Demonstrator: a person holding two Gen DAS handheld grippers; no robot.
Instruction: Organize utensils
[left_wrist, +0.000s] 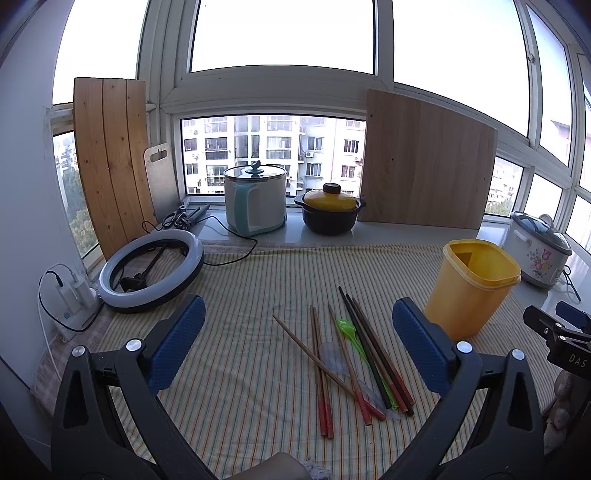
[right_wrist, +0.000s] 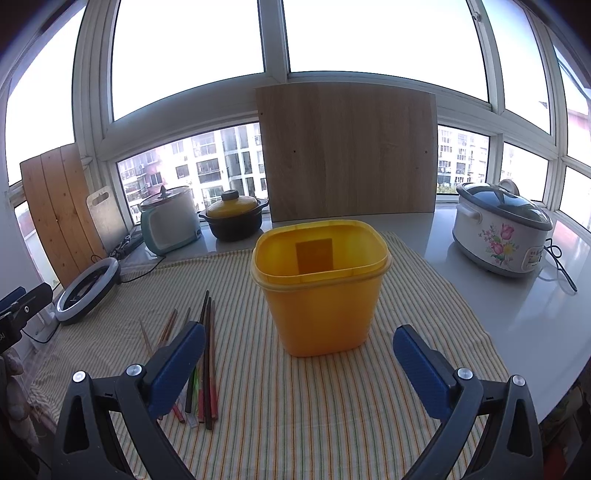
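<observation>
**Both hand-held grippers wide open over the striped cloth**

The left hand-held gripper hung above the surface with its blue pads spread wide, nothing between them. Right out in front of it lay the chopsticks, a loose fan on the striped cloth: dark ones on the right side, wooden ones with red ends crossing on the left. A green plastic utensil lay among them, and a clear plastic spoon under the crossing sticks. Just beside the pile, to the right, stood the yellow container, upright and open at the top.

The right hand-held gripper was just as wide, empty too, and faced that yellow container head-on, with the container standing between and beyond its pads. The chopsticks ran past its left pad, partly hidden behind it.

Farther out, on the left of the cloth, a ring light lay flat with its cable trailing. On the sill behind stood a white and blue pot, a black pot with a yellow lid, and a wooden board leaning on the window. Off to the right, on the bare surface, sat a flowered cooker.
</observation>
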